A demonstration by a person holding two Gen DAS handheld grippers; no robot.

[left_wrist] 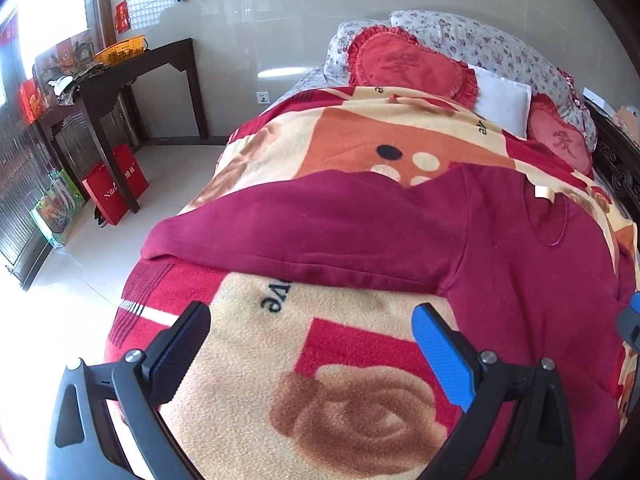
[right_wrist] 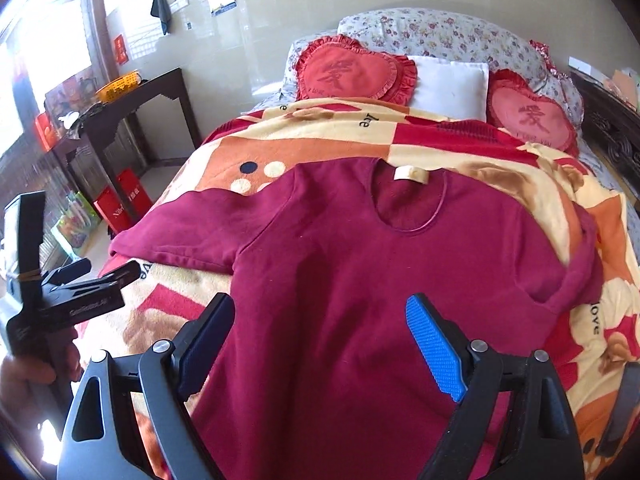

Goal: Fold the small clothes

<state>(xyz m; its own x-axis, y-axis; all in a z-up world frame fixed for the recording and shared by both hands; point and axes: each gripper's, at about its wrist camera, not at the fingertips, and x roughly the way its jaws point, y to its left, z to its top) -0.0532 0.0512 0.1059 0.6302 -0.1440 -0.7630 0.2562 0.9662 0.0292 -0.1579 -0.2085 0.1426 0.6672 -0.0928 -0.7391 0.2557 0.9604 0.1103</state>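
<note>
A dark red long-sleeved top point(right_wrist: 360, 264) lies flat and face up on the patterned blanket point(right_wrist: 500, 176), neck opening toward the pillows. Its left sleeve point(left_wrist: 304, 228) stretches out sideways toward the bed's left edge. The other sleeve point(right_wrist: 576, 276) is bunched at the right. My left gripper point(left_wrist: 312, 320) hovers open over bare blanket just short of the left sleeve, nothing between its fingers. My right gripper point(right_wrist: 320, 316) hangs open above the top's lower body, holding nothing. The left gripper point(right_wrist: 116, 276) also shows in the right wrist view, held by a hand point(right_wrist: 28, 368).
Two red heart cushions point(right_wrist: 352, 72), a white pillow point(right_wrist: 452, 84) and a floral pillow point(right_wrist: 440, 32) lie at the bed's head. A dark wooden table point(left_wrist: 132, 76) with a yellow basket point(left_wrist: 120, 50) stands left by the wall. Red bags point(left_wrist: 116, 188) sit on the tiled floor.
</note>
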